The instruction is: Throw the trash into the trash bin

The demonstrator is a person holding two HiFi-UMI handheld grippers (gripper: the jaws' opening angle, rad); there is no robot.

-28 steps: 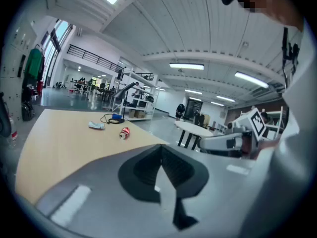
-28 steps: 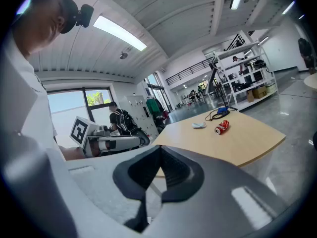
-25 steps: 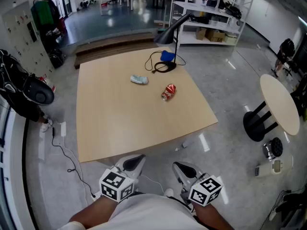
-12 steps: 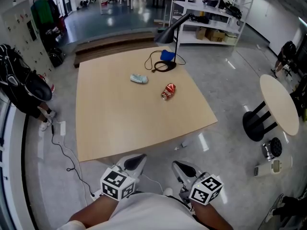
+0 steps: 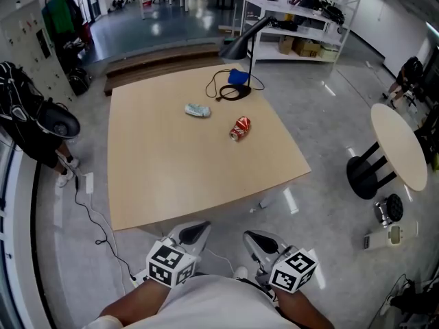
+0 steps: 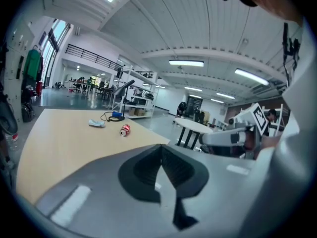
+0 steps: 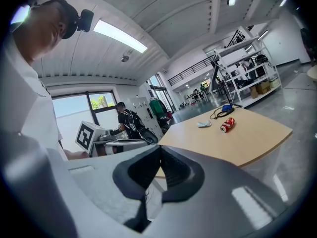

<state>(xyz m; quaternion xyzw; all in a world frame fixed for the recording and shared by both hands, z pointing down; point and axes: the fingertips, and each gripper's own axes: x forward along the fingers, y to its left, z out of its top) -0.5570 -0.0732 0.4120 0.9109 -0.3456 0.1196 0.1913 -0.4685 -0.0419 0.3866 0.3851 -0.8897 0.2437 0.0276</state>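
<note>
A crushed red can [image 5: 240, 128] lies on the far half of the wooden table [image 5: 192, 177]; it also shows as the can [image 6: 125, 129] and the can [image 7: 228, 125]. A crumpled pale wrapper [image 5: 198, 110] lies left of it, seen too as the wrapper [image 6: 97, 124] and the wrapper [image 7: 203, 124]. Both grippers hang short of the table's near edge. My left gripper [image 5: 196, 231] is shut and holds nothing. My right gripper [image 5: 250, 238] is shut and holds nothing. No trash bin is in view.
A black desk lamp [image 5: 243, 41] with a coiled cable and a blue object [image 5: 238, 78] stands at the table's far edge. A round white table [image 5: 401, 148] is at the right. A person in black [image 5: 31, 132] stands at the left. Shelving [image 5: 302, 19] lines the back.
The person in black at the left has shifted slightly. Both grippers stay in the same spot below the table's near edge.
</note>
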